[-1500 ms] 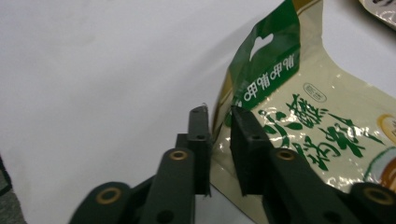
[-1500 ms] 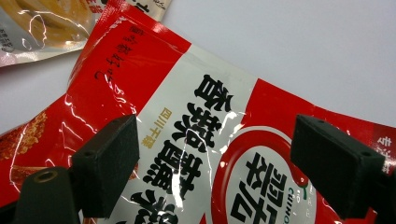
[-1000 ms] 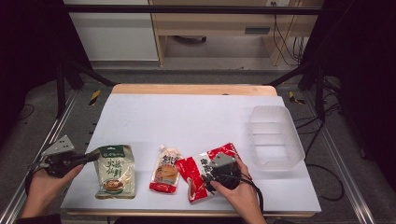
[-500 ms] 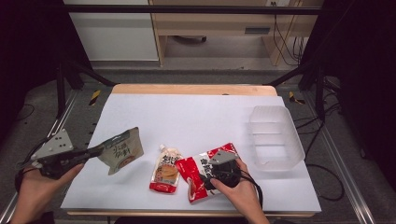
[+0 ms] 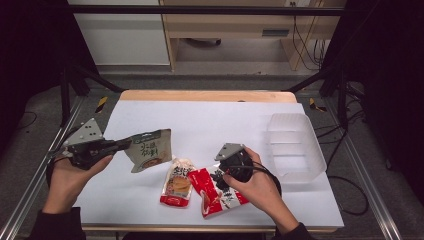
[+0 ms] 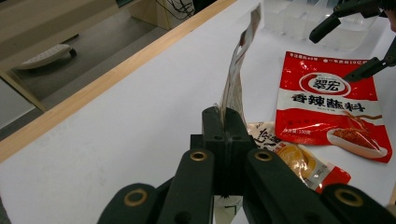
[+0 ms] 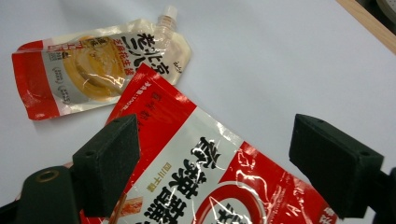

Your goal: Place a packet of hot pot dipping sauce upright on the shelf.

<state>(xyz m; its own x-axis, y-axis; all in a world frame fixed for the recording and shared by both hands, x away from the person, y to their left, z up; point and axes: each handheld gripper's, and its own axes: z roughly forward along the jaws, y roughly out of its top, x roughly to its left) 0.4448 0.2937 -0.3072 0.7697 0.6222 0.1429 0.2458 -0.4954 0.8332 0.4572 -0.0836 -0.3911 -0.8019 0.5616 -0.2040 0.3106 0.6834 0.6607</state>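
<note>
Green-topped pouch (image 5: 149, 151) hangs tilted, pinched in left tongs (image 5: 122, 145); right tongs (image 7: 215, 158) gape over red packet (image 7: 205, 182).

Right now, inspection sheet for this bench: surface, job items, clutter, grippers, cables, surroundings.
Surface: white table, wooden far edge.
Job's things: green pouch lifted off the table; red sachet lying flat; spouted pouch beside it; clear bin at right.
Clutter: nothing seen.
Grippers: left gripper shut on green pouch; right gripper open above red sachet.
Cables: black cable trailing from right gripper.
Surroundings: dark frame, wooden cabinet behind.
</note>
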